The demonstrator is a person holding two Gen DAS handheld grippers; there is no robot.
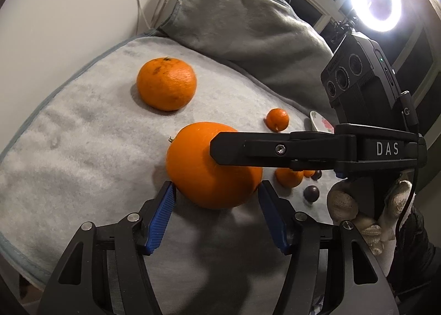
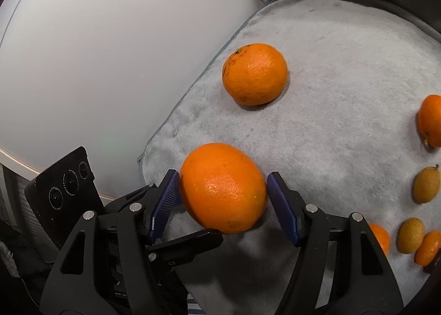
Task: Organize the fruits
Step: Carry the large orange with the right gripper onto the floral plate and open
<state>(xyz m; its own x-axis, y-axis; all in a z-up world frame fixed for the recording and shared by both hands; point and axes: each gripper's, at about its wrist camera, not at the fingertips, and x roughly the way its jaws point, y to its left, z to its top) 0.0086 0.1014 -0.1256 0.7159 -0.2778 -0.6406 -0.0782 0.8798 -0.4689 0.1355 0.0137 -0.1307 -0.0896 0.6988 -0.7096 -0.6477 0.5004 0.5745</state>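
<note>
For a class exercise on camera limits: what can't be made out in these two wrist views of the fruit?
- Small orange fruit, left view: mostly hidden behind the right gripper.
- Bowl, left view: cut off by the same gripper.
- Mandarin, right view: cut by the frame edge.
- Right view: whether the far pad touches the large orange.

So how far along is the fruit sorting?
Early, it seems. Both the left gripper and right gripper flank one big orange on the grey blanket. The second orange, a small tangerine and the yellowish little fruits lie loose, ungrouped.
</note>
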